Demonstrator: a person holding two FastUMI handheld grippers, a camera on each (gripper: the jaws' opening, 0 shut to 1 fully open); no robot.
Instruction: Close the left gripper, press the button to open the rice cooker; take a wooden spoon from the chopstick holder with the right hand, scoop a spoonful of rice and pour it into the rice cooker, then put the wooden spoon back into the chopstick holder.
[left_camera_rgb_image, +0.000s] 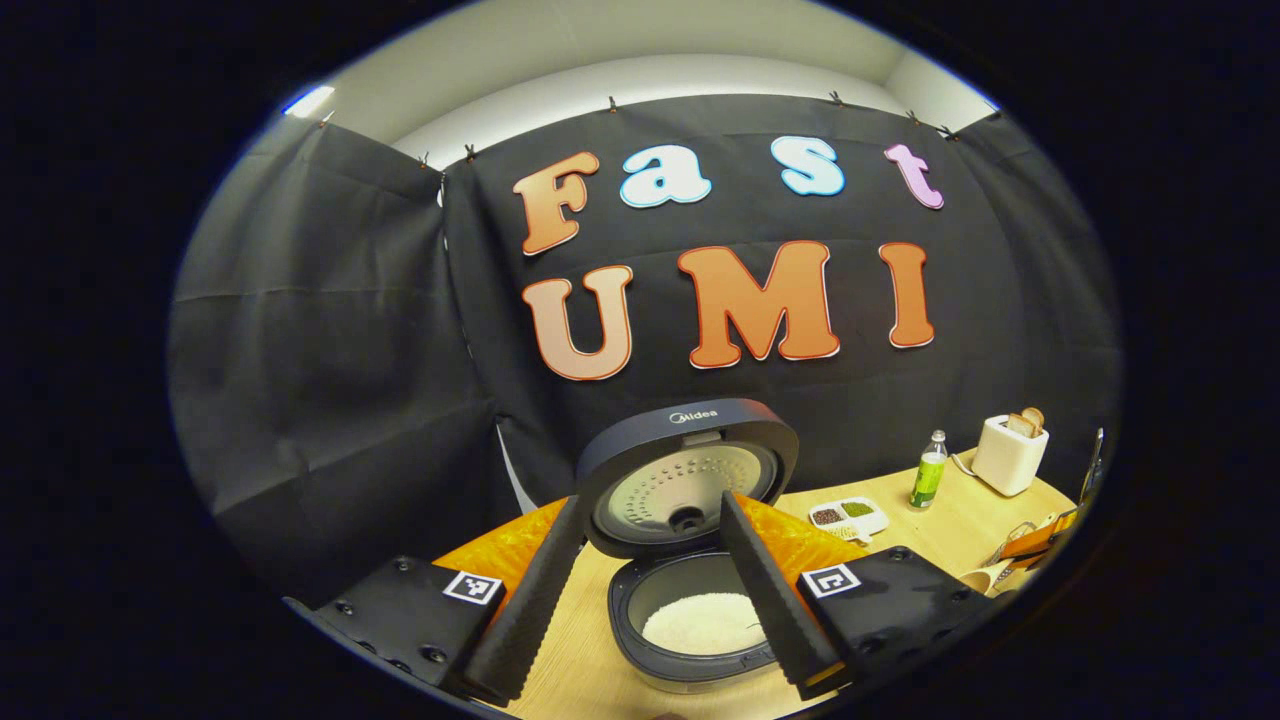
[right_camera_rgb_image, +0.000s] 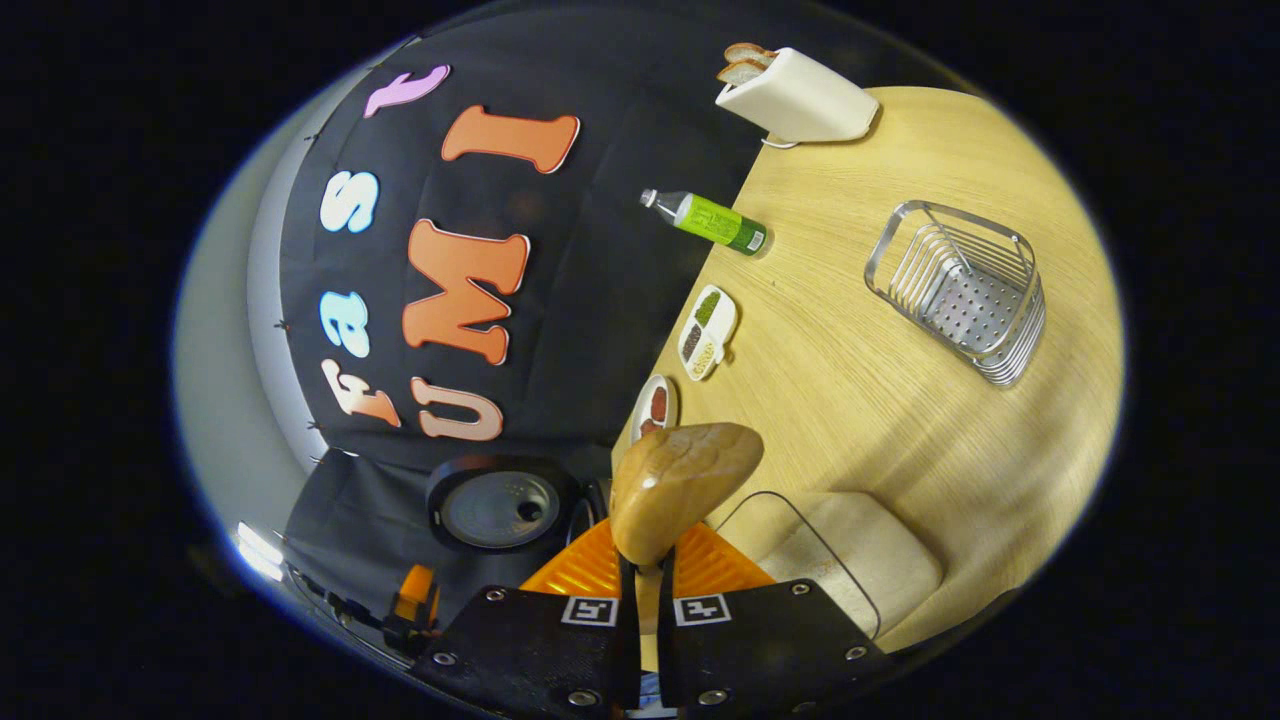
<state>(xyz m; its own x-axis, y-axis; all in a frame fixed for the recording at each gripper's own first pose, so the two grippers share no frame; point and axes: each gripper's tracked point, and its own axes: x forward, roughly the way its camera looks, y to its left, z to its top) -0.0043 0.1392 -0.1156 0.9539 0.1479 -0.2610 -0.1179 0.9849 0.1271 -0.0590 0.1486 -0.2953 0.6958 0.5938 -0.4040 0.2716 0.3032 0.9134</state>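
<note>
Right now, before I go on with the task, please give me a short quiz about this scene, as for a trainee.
1. True or false: the lid of the rice cooker stands open.
2. What do the jaws of the right gripper hold? A: green bottle. B: wooden spoon. C: slice of toast.
3. In a few words: what lies in the cooker's pot?

Key: 1 true. 2 B, the jaws are shut on its handle. 3 white rice.
</note>
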